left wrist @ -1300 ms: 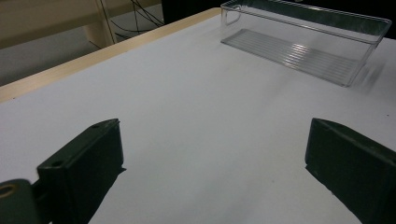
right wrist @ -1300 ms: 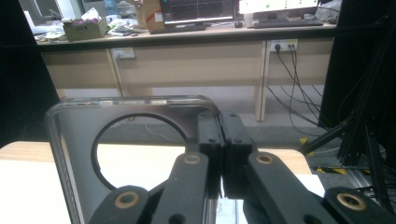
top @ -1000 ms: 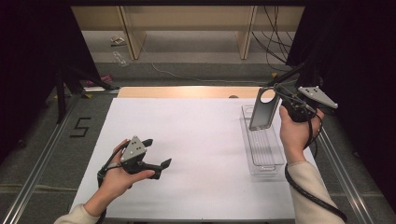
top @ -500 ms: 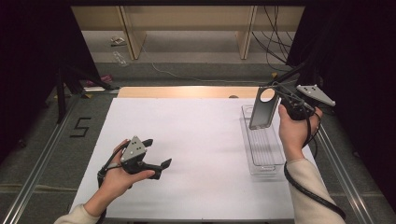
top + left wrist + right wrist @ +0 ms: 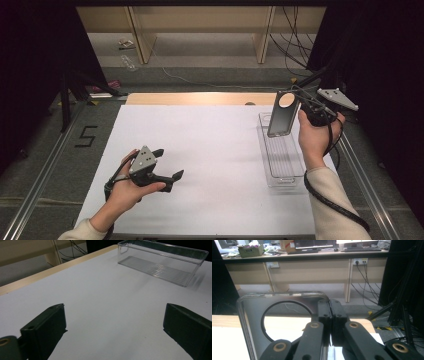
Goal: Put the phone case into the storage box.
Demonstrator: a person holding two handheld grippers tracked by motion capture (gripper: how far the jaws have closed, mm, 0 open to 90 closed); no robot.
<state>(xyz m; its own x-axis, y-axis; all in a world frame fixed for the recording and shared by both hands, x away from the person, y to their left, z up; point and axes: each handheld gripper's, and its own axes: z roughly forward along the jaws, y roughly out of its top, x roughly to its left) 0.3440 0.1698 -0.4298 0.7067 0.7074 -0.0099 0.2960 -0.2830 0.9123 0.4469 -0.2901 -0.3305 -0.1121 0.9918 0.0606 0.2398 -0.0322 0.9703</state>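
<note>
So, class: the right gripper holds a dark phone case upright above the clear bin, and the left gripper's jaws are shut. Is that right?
Not quite. The left gripper has its jaws wide open with nothing between them, as the left gripper view shows. The rest stands: the right gripper holds the dark phone case upright above the clear bin.

In the right gripper view the dark case (image 5: 254,322) with its round cutout runs off the bottom edge. In the left gripper view the clear bin (image 5: 162,263) loses its far rim at the top edge, and both black jaws are cropped below.
</note>
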